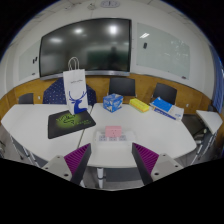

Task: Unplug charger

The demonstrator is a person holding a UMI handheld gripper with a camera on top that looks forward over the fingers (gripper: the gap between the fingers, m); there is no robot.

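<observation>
My gripper (111,152) is open and empty, its two purple pads (76,160) spread wide over the near edge of a white meeting table (150,128). A small pink box (112,130) lies on the table just ahead of the fingers. Beyond it are a black mat (71,123) with a green thing on it, a blue box (113,101) and a white paper bag (75,88) with a blue print. I cannot make out a charger or a socket in this view.
Yellow (139,104) and blue-white (167,110) items lie at the table's far right. Chairs (122,86) stand behind the table. A large dark screen (85,45) and a whiteboard (165,50) hang on the back wall.
</observation>
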